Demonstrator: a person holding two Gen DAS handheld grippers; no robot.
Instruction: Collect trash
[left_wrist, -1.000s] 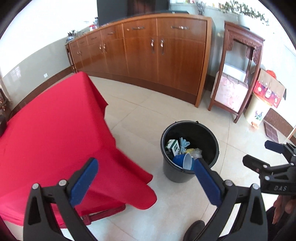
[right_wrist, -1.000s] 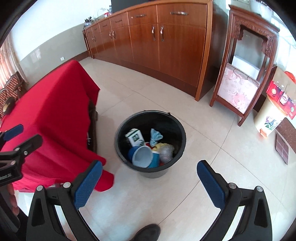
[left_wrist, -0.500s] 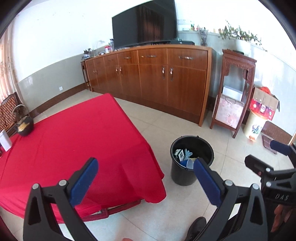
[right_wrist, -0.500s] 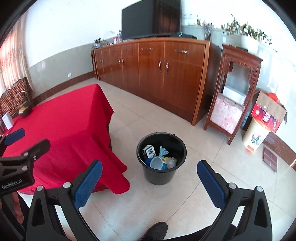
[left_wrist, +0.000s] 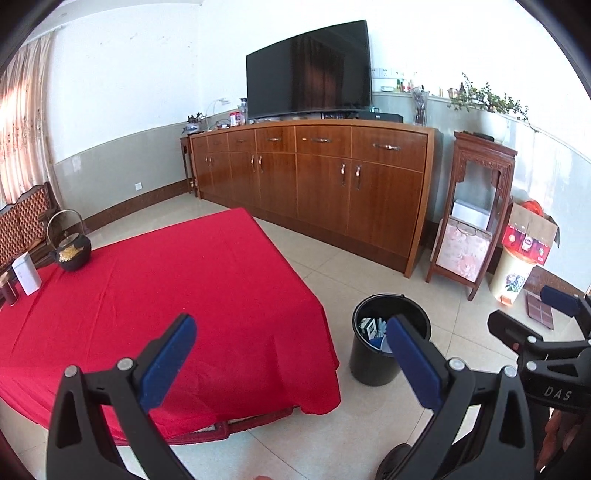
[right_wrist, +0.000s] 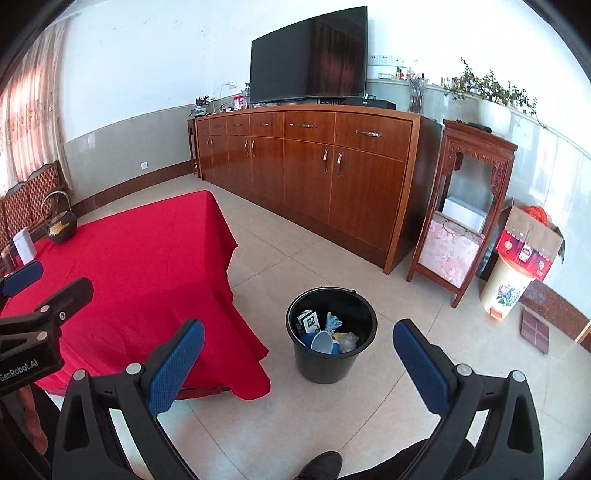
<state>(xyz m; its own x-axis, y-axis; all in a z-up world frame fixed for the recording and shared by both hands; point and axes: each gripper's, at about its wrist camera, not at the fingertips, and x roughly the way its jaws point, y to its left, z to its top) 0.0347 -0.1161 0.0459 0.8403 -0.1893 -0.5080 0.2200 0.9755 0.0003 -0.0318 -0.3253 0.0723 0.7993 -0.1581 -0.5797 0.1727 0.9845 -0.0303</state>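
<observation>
A black bucket (right_wrist: 325, 363) stands on the tiled floor beside the red-clothed table (right_wrist: 140, 258); it holds a green-and-white carton (right_wrist: 309, 320), a blue cup (right_wrist: 322, 341), a blue glove and crumpled wrapping. In the left wrist view the same bucket (left_wrist: 373, 363) is partly hidden behind my right-hand finger. My left gripper (left_wrist: 291, 354) is open and holds nothing, high above the table's near corner. My right gripper (right_wrist: 297, 360) is open too, well above and in front of the bucket. Each gripper shows at the edge of the other's view.
A black kettle (left_wrist: 72, 251), a white tin (left_wrist: 26, 275) and a dark jar sit at the table's far left. A long wooden sideboard (left_wrist: 317, 184) with a TV lines the back wall, with a carved stand (right_wrist: 461, 221), cardboard box and floral bin (right_wrist: 504, 291) at right. A shoe (right_wrist: 319, 467) shows below.
Both grippers have risen and pulled back from the bucket, so the views tilt up from the floor to the whole room. The bucket looks smaller and farther. Both stay open.
</observation>
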